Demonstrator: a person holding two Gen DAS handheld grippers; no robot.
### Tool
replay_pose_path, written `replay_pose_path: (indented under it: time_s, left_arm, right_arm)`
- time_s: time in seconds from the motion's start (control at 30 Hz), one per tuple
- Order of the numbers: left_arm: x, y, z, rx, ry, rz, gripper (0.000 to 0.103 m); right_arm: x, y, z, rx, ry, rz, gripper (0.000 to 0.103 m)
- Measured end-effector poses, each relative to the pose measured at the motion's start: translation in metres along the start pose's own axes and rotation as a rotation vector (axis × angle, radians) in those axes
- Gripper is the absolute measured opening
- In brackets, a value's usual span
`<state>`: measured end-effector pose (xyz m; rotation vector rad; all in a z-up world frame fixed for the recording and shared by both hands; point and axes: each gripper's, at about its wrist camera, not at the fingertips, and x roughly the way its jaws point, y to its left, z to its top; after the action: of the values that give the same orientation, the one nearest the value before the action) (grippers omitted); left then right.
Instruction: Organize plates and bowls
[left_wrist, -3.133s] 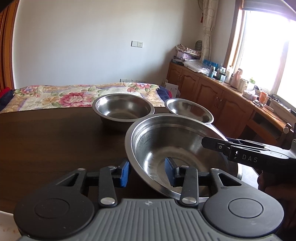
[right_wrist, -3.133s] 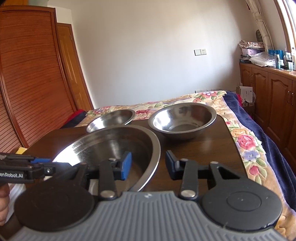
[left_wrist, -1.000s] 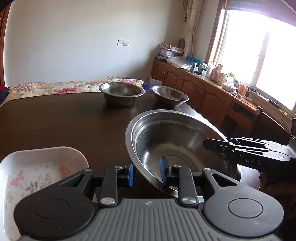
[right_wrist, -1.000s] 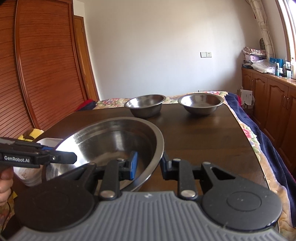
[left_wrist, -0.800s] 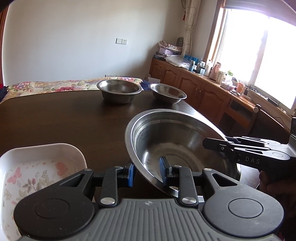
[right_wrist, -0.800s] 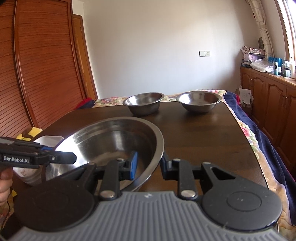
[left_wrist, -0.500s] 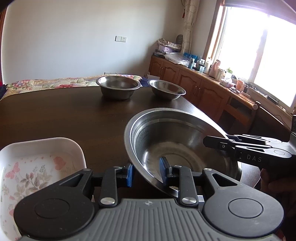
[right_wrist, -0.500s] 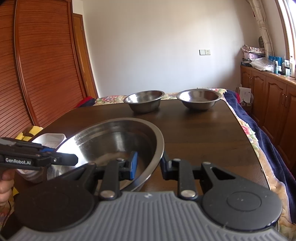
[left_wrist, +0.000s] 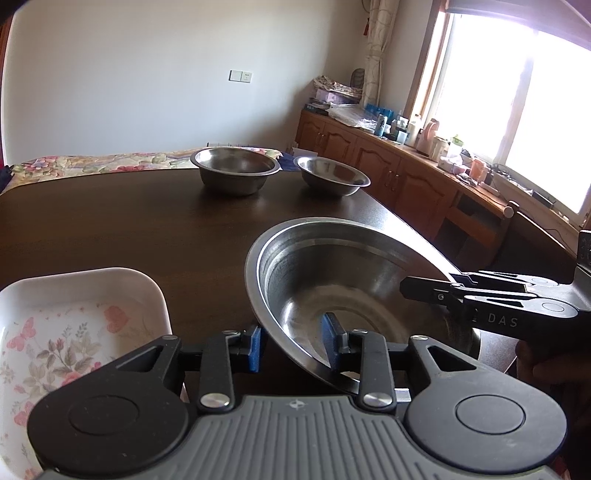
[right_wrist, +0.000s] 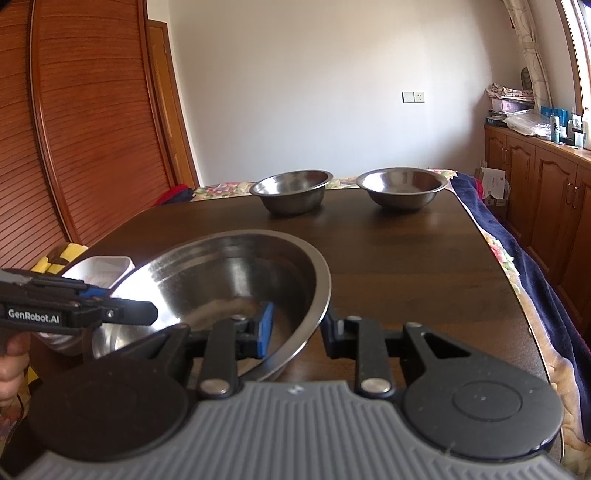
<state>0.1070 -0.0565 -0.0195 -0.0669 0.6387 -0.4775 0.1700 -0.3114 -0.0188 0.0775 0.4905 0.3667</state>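
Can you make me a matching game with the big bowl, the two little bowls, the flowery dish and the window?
Things:
1. big steel bowl
2. two small steel bowls
3. white flowered dish
4. window

Places or states:
A. side by side at the far end of the table
B. bright with daylight, above the wooden cabinets
C. gripped at its rim by the left gripper and right gripper
D. on the table beside the left gripper, next to the big bowl

Pairs: 1-C, 2-A, 3-D, 4-B
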Motion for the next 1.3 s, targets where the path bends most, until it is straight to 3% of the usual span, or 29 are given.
replay_pose_path:
  time_s: [0.2, 0.3, 0.9, 1.3]
  left_arm:
    - [-0.006, 0.003, 0.002, -0.012, -0.025, 0.022, 0.051]
    - [-0.008, 0.005, 0.003, -0.011, -0.031, 0.032, 0.054]
    - [-0.023, 0.025, 0.041, 0.025, -0.097, 0.131, 0.054]
    - [0.000, 0.046, 0.096, 0.046, -0.123, 0.173, 0.054]
  right_arm:
    - [-0.003, -0.002, 0.007, -0.023, -0.005, -0.015, 0.032]
    - [-0.005, -0.005, 0.011, -0.026, -0.016, -0.019, 0.038]
    - [-0.007, -0.019, 0.067, -0.130, -0.129, -0.046, 0.038]
    - [0.043, -0.025, 0.112, -0.171, -0.127, 0.000, 0.038]
